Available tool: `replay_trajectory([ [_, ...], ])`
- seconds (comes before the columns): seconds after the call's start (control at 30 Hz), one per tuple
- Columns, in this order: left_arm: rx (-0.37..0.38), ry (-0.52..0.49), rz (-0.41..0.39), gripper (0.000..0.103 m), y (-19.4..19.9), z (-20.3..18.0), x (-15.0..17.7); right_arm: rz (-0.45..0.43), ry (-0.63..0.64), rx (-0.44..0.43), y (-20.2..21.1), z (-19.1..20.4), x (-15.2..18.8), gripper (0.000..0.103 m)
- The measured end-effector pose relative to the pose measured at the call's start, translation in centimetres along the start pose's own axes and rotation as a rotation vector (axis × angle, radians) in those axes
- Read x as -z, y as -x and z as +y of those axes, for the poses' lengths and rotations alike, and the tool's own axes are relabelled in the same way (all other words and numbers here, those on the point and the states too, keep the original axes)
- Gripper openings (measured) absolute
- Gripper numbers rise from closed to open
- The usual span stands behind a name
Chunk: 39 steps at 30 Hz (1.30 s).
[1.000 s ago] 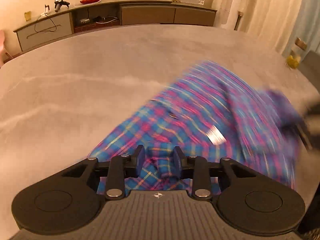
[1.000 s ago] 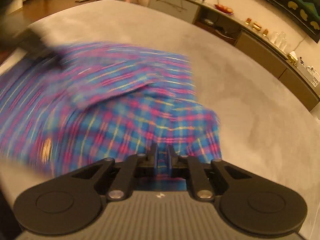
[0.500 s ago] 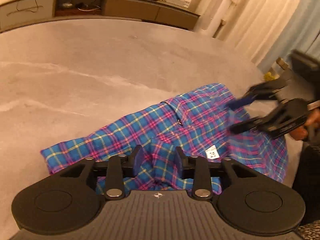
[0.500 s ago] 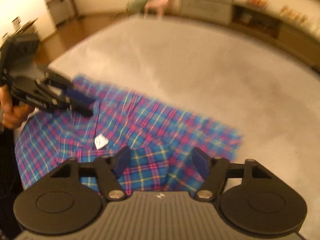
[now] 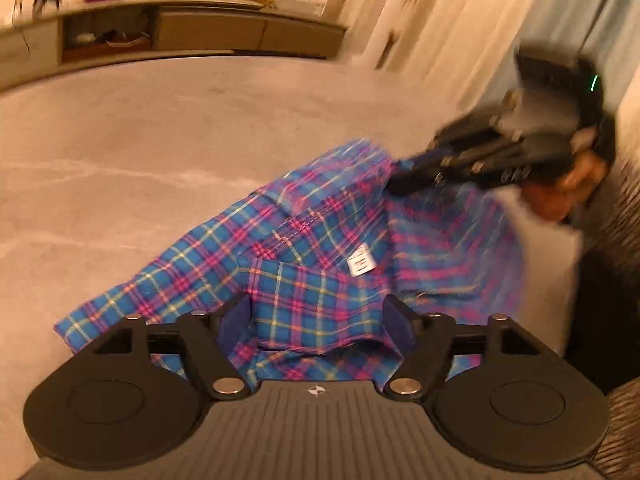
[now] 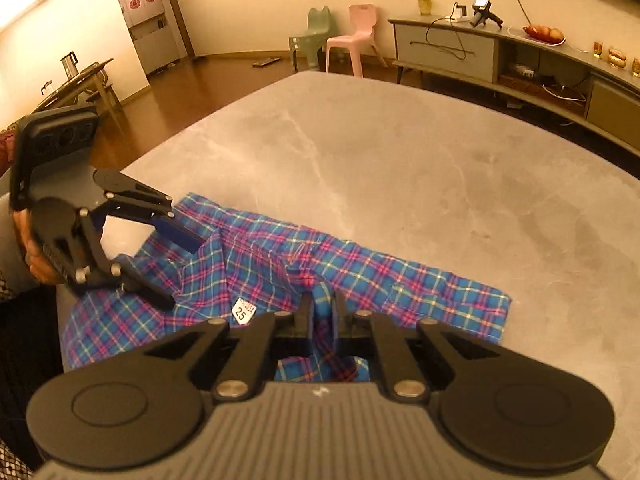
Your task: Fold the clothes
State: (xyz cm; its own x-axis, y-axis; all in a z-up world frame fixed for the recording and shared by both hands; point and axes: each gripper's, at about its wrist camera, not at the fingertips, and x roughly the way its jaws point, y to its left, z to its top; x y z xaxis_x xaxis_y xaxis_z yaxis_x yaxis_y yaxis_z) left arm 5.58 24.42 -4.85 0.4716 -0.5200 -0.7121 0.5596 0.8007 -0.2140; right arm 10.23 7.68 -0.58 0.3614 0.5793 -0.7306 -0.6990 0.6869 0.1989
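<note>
A living room with a long sideboard (image 6: 520, 56) and two plastic chairs (image 6: 352, 40) surrounds a grey marbled desk (image 6: 400, 168), and the plaid shirt (image 6: 360, 276) lies rumpled along its near edge, partly doubled over itself, a white size tag (image 6: 244, 311) showing near the collar. The right gripper (image 6: 321, 316) has its jaws drawn narrow on a pinch of the cloth. The left gripper (image 5: 318, 316) stands with jaws wide, a flap of plaid lying loose between them but not clamped. As I judge it, the risk lies in that one-sided hold: if the right gripper lifts or drags now, the shirt may slide askew, bunch into creases or slip off the near edge, since nothing pins the other side; the thin pinch could also pull free.
</note>
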Motion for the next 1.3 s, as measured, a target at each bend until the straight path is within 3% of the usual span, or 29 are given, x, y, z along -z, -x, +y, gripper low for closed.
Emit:
replay_trajectory([
  [0.03,-0.032,-0.021,-0.017,0.014,0.4,-0.3,-0.2,-0.002,0.008,-0.001,0.3,0.2,-0.1,0.008],
  [0.07,-0.064,-0.042,-0.034,0.005,0.8,-0.6,-0.5,-0.013,0.012,-0.009,0.7,0.4,-0.6,0.008],
  [0.13,-0.117,-0.028,-0.115,0.005,2.3,0.3,-1.5,-0.07,0.005,-0.036,2.3,0.2,-1.6,0.008],
  [0.23,-0.199,0.036,-0.103,0.005,1.2,3.0,-2.9,-0.092,-0.044,0.021,1.6,-1.4,-3.8,0.007],
  [0.33,-0.257,0.042,-0.031,0.005,-1.5,3.9,-2.9,0.028,-0.077,0.126,-3.6,-2.8,-5.1,0.006],
  [0.43,-0.3,0.057,-0.042,0.007,-1.8,4.0,-2.9,0.094,-0.074,0.186,-7.3,-2.6,-5.6,0.006],
  [0.5,-0.363,0.061,-0.083,0.009,-1.0,3.9,-3.2,0.086,-0.053,0.238,-8.2,-1.7,-5.9,0.008],
  [0.6,-0.47,0.107,-0.241,0.009,2.7,3.5,-3.8,0.075,0.032,0.369,-8.2,-0.1,-6.1,0.028],
  [0.63,-0.462,0.117,-0.277,0.009,3.7,3.2,-3.8,0.035,0.054,0.434,-7.3,0.7,-6.0,0.033],
  [0.7,-0.385,0.108,-0.318,0.009,5.0,2.1,-3.8,-0.061,0.071,0.51,-5.0,2.6,-5.7,0.033],
  [0.77,-0.282,-0.007,-0.288,0.009,4.6,-0.7,-3.6,-0.117,0.049,0.413,-3.2,5.0,-4.9,0.033],
  [0.8,-0.261,-0.117,-0.258,0.009,3.7,-2.8,-3.3,-0.137,0.043,0.362,-2.5,6.2,-4.5,0.032],
  [0.87,-0.337,-0.345,-0.203,0.015,1.4,-6.4,-2.1,-0.098,0.089,0.266,-3.3,8.7,-3.4,0.027],
  [0.97,-0.474,-0.642,-0.13,0.015,-1.9,-10.6,-0.3,-0.045,0.146,0.279,-5.7,10.6,-1.9,0.027],
  [1.07,-0.519,-0.768,-0.105,0.015,-2.7,-11.4,0.6,0.021,0.103,0.285,-7.7,10.3,-1.1,0.026],
  [1.23,-0.508,-0.94,-0.015,0.015,-2.9,-9.3,1.9,0.038,0.032,0.257,-7.1,9.1,-1.1,0.025],
  [1.3,-0.51,-0.963,0.01,0.015,-2.8,-8.6,1.7,0.047,0.012,0.241,-6.9,8.3,-1.1,0.025],
])
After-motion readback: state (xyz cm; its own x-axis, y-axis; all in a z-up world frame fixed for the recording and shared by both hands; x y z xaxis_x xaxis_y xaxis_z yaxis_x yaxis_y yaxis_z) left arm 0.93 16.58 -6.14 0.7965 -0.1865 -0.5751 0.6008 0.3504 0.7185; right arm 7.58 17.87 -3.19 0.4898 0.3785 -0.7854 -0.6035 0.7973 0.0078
